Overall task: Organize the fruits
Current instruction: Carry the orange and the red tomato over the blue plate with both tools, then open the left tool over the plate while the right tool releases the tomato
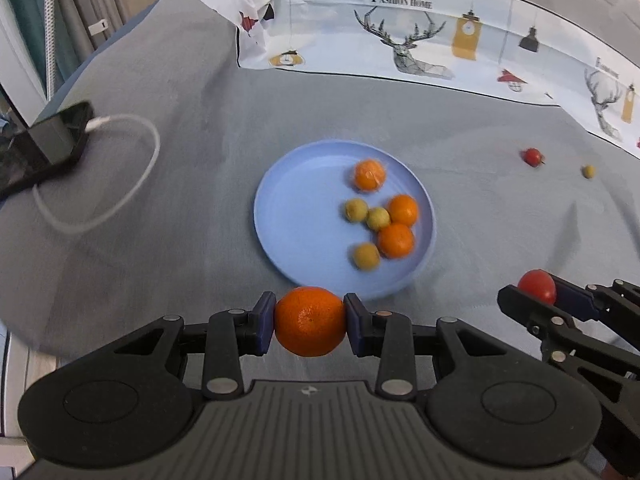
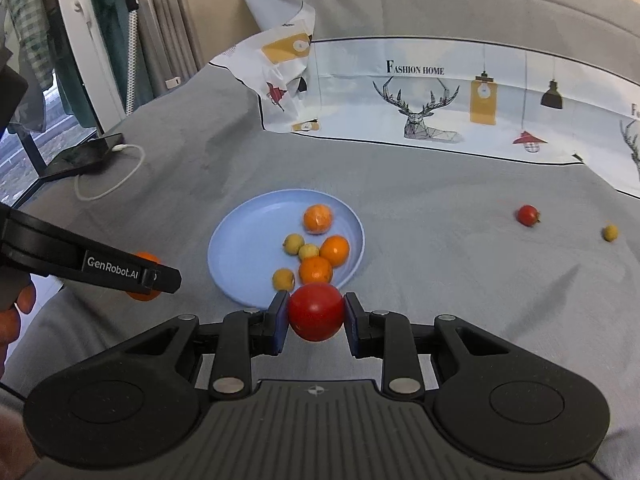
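Mid-delivery: left hand-held gripper (image 1: pixel 310 322) pinching an orange (image 1: pixel 310 320), right hand-held gripper (image 2: pixel 316 314) pinching a tomato (image 2: pixel 316 312), both near the plate (image 1: pixel 288 200)'s near rim on the grey bed; next, probably release over its bare part.

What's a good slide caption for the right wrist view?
Right gripper carries a red tomato toward the blue plate of fruit.
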`<control>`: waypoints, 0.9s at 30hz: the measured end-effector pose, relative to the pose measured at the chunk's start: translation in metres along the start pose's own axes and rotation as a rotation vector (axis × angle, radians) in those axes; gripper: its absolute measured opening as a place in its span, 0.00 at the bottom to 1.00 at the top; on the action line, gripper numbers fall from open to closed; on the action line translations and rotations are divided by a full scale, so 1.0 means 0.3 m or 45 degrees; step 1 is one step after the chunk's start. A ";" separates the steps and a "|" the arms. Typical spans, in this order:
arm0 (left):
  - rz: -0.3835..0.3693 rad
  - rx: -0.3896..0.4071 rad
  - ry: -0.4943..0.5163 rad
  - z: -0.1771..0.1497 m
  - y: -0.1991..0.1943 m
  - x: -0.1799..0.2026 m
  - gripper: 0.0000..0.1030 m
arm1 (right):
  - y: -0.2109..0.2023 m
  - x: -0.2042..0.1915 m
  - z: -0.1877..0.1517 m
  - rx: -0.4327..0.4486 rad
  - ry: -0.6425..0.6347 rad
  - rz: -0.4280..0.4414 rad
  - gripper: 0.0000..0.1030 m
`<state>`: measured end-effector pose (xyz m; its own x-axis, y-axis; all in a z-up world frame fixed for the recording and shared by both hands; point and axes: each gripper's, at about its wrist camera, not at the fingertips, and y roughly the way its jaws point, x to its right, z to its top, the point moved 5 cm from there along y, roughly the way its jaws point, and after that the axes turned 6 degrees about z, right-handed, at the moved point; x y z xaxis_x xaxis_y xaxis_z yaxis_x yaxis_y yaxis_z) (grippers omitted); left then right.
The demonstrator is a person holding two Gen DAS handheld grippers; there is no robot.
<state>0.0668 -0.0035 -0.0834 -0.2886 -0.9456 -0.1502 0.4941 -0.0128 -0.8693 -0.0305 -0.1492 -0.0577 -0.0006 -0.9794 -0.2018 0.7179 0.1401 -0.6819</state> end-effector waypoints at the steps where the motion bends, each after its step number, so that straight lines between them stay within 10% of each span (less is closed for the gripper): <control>1: -0.002 0.002 -0.001 0.024 0.018 0.002 0.39 | 0.028 0.008 0.016 -0.007 0.004 0.006 0.29; 19: 0.105 -0.066 0.012 0.224 0.320 -0.005 0.39 | 0.453 0.082 0.178 -0.112 -0.004 0.080 0.30; 24: 0.180 -0.010 0.016 0.233 0.291 -0.026 0.81 | 0.501 0.076 0.200 -0.141 0.003 0.125 0.55; 27: 0.146 -0.009 0.005 0.221 0.248 -0.038 0.86 | 0.475 0.093 0.203 -0.146 0.052 0.075 0.69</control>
<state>0.1614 -0.0153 -0.1152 -0.2338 -0.9394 -0.2506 0.5181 0.0978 -0.8497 0.1141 -0.1655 -0.1177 0.0090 -0.9626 -0.2709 0.6331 0.2152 -0.7435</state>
